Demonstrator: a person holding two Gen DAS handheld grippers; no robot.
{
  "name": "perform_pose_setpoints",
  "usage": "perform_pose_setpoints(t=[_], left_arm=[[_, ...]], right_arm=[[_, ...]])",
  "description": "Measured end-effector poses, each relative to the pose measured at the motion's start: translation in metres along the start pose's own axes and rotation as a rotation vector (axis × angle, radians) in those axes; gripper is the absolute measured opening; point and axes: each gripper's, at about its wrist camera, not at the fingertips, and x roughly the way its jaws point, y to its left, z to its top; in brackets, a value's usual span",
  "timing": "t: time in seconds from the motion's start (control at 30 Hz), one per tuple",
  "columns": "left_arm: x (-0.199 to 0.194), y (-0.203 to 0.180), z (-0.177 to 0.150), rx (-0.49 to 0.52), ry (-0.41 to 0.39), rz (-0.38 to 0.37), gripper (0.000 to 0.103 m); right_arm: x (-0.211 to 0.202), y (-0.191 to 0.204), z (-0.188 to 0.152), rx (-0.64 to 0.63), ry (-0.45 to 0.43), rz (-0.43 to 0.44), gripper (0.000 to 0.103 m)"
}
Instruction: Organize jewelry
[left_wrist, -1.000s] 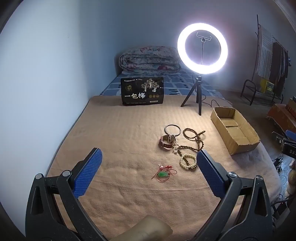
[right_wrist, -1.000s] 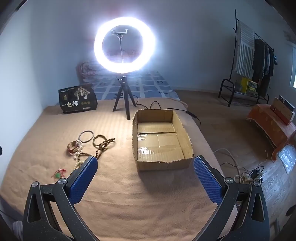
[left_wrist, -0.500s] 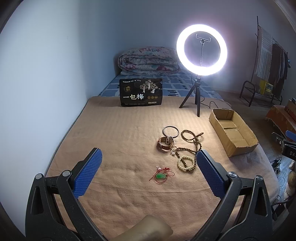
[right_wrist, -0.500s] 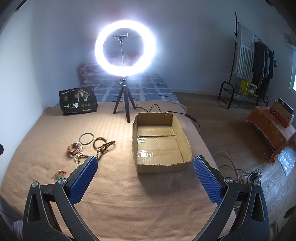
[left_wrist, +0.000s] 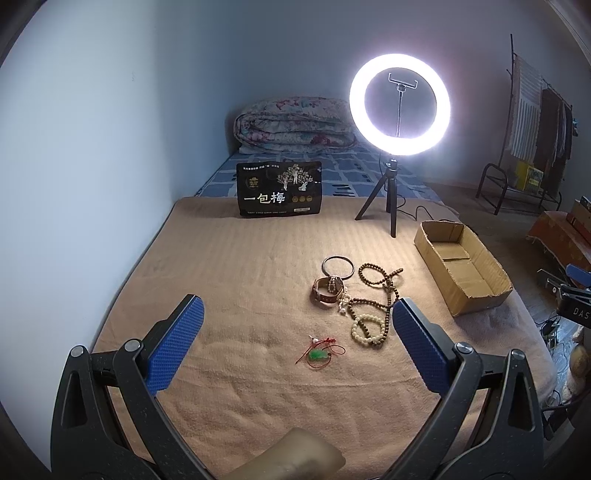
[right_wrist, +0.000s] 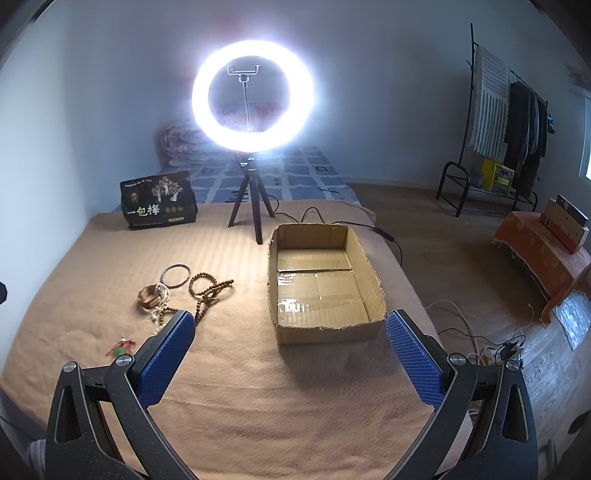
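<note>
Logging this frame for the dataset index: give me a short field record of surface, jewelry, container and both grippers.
surface: tan blanket on a bed
jewelry: thin dark bangle, brown strap bracelet, brown bead strand, pale bead bracelet, green pendant on red cord, all loose on the blanket
container: open cardboard box, nothing in it, right of the jewelry
left gripper: open, holding nothing, above the blanket
right gripper: open, holding nothing, facing the box
background: lit ring light on tripod, black printed bag
</note>
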Motion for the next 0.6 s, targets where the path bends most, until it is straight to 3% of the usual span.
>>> perform_pose_setpoints(t=[0.6], left_arm=[[-0.0013, -0.0056, 0.0041, -0.001, -0.008, -0.009, 0.103]], right_arm=[[-0.0001, 0.0006, -0.001, 0.002, 0.006, 0.008, 0.103]])
